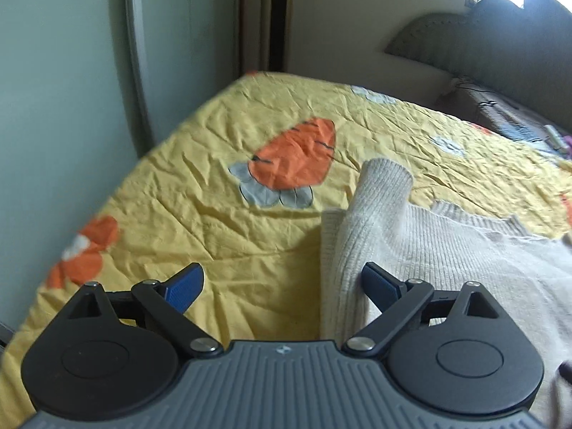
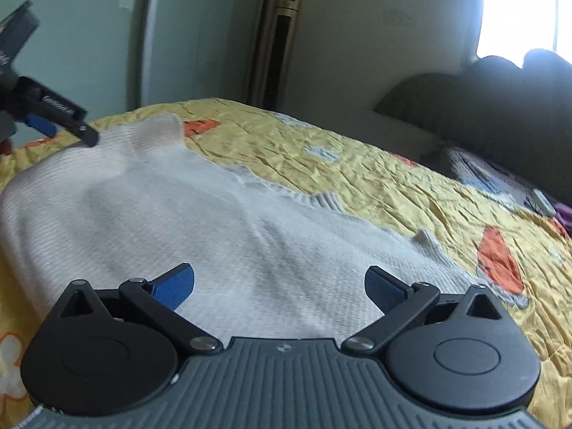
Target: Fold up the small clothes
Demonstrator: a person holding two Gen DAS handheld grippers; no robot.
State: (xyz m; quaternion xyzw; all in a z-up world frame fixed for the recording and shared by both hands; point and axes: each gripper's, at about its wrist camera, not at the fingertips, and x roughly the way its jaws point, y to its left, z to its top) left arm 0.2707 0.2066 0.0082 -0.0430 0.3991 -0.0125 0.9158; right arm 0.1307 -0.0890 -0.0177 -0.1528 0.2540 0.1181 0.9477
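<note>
A cream knitted sweater (image 1: 429,250) lies on the yellow bedspread (image 1: 214,221), its left sleeve folded over the body with the cuff pointing away. My left gripper (image 1: 282,287) is open and empty, straddling the sweater's left edge, its right finger over the knit. In the right wrist view the sweater (image 2: 214,228) spreads across the middle. My right gripper (image 2: 279,287) is open and empty just above the sweater's near part. The left gripper also shows in the right wrist view (image 2: 57,125), at the sweater's far left corner.
The bedspread has orange carrot prints (image 1: 296,157). A padded grey headboard (image 1: 500,43) stands at the right, with small items (image 2: 536,200) below it. Glass wardrobe doors (image 1: 71,71) run along the bed's left side. A tall standing unit (image 2: 279,46) is at the back.
</note>
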